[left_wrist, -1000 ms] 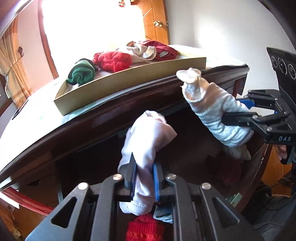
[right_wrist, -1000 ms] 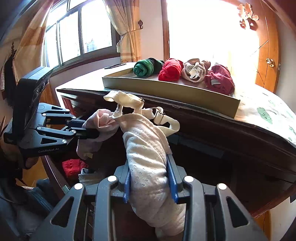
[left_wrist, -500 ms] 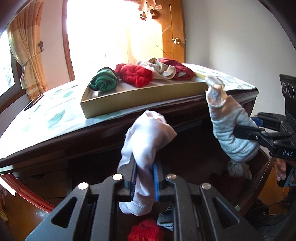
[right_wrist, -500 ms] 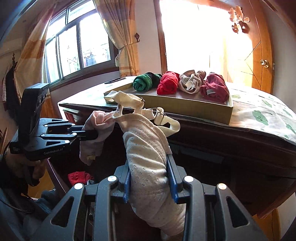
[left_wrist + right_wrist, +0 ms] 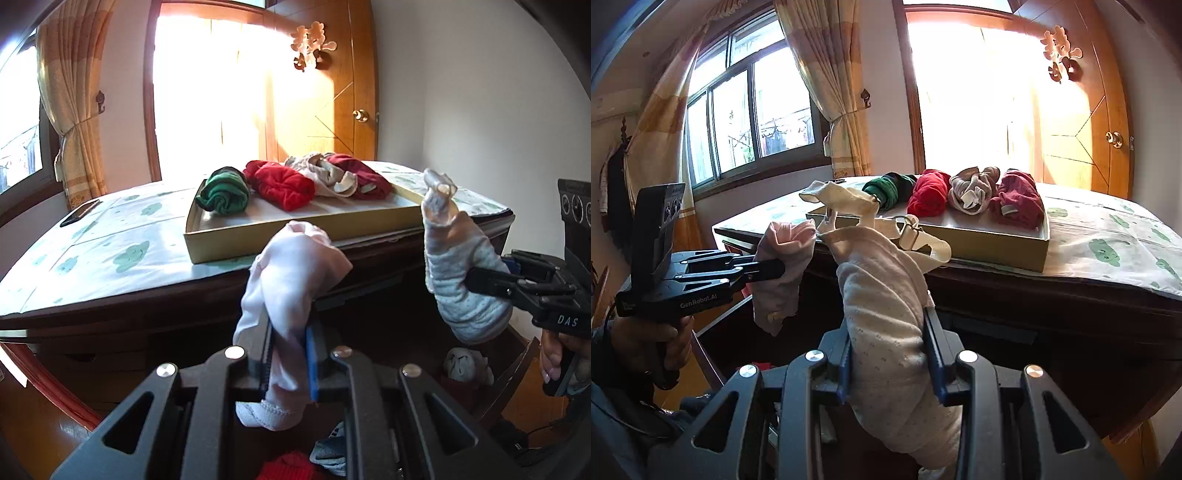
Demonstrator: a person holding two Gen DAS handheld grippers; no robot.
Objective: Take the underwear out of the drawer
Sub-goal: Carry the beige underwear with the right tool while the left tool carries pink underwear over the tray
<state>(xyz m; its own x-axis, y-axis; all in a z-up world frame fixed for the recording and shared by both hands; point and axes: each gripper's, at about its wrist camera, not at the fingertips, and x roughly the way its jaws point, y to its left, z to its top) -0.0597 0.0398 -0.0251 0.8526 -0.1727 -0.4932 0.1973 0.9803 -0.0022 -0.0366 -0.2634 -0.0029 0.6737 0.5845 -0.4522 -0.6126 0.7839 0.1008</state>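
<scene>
My left gripper [image 5: 288, 354] is shut on a pale pink underwear roll [image 5: 291, 280], held up in front of the dresser; it also shows in the right wrist view [image 5: 783, 266]. My right gripper [image 5: 886, 343] is shut on a cream dotted underwear piece [image 5: 886, 295] with elastic straps [image 5: 849, 199] sticking up; it shows at the right of the left wrist view [image 5: 461, 288]. Both are lifted above the open dark wooden drawer [image 5: 517, 369], where red [image 5: 288, 467] and grey clothes [image 5: 461, 363] lie.
A shallow tan tray [image 5: 295, 232] on the dresser top holds green [image 5: 223, 190], red [image 5: 280, 182], beige [image 5: 328, 175] and maroon rolls [image 5: 362, 173]. A patterned cloth [image 5: 110, 243] covers the top. A dark phone [image 5: 79, 212] lies at far left. A wooden door [image 5: 1082, 122] stands behind.
Both grippers have risen with their underwear, from low at the drawer to the height of the dresser top. The tray now shows from above its rim.
</scene>
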